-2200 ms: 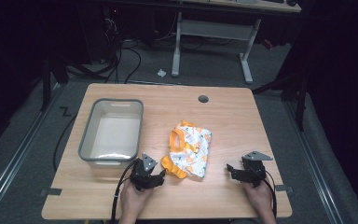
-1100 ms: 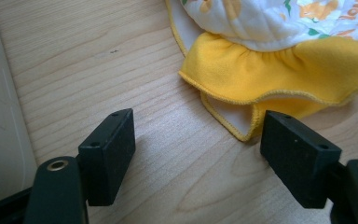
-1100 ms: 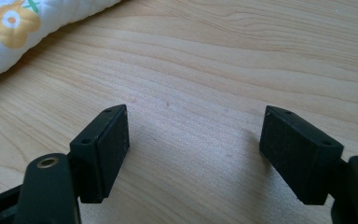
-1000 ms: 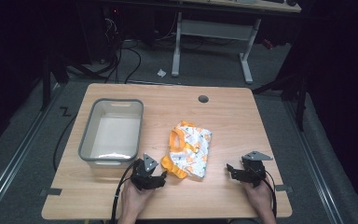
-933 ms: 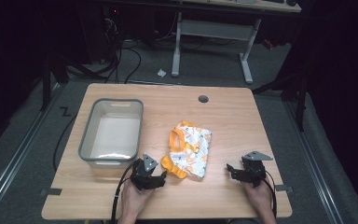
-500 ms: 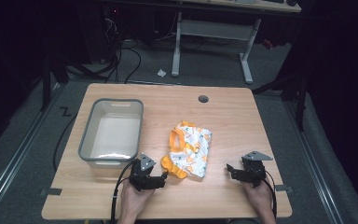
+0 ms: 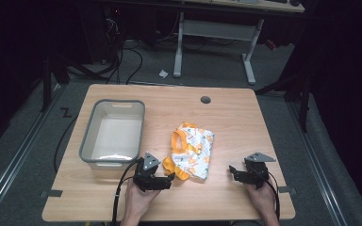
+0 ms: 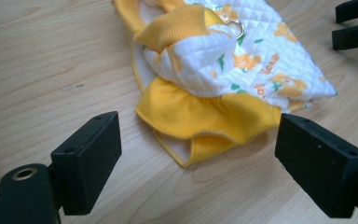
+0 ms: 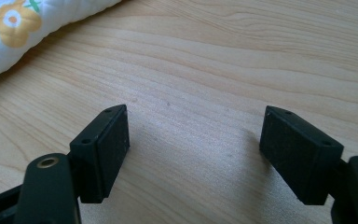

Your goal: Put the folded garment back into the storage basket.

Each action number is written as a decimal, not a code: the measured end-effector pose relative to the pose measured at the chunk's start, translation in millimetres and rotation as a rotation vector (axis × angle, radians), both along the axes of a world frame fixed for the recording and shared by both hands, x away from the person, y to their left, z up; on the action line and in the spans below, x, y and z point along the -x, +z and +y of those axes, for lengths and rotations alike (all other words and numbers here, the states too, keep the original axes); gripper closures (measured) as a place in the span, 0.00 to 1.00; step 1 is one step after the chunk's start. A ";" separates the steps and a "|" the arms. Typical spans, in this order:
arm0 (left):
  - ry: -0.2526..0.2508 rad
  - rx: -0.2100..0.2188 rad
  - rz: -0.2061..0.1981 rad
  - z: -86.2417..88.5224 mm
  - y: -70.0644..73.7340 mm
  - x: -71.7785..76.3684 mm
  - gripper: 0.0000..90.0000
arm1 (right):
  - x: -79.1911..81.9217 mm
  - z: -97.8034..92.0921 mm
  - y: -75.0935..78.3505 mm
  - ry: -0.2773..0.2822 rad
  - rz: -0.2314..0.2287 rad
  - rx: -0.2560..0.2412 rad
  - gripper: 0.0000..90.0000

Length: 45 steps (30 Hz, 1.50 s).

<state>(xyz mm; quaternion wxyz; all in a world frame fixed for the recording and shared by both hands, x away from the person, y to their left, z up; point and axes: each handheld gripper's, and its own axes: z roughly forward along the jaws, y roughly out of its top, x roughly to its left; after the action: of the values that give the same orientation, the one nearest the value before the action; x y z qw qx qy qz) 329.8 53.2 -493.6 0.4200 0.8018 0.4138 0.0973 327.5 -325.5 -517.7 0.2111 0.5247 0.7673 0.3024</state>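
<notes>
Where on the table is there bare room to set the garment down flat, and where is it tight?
Bare wood lies between the garment and the table's right edge, and along the far edge around the round hole. It is tight between the grey bin and the garment, where the left gripper sits with open jaws.

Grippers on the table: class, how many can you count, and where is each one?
2. The left gripper sits open at the near edge, beside the yellow garment. The right gripper sits open near the table's right corner, apart from the garment.
</notes>
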 end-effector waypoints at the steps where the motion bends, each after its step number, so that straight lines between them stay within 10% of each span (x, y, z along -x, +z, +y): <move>1: -0.001 0.004 0.004 -1.0 1.2 -1.0 0.16 | 0.1 0.1 0.0 -0.001 0.001 -0.001 0.27; 45: 0.028 -0.110 0.116 -61.0 14.3 -86.9 0.06 | 0.1 -0.1 0.1 0.001 0.001 0.001 0.27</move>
<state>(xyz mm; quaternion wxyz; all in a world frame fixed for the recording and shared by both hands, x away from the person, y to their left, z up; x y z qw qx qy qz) 416.8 -7.8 -479.2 0.3491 0.8222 0.4427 0.0789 327.4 -325.6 -517.6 0.2106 0.5242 0.7679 0.3019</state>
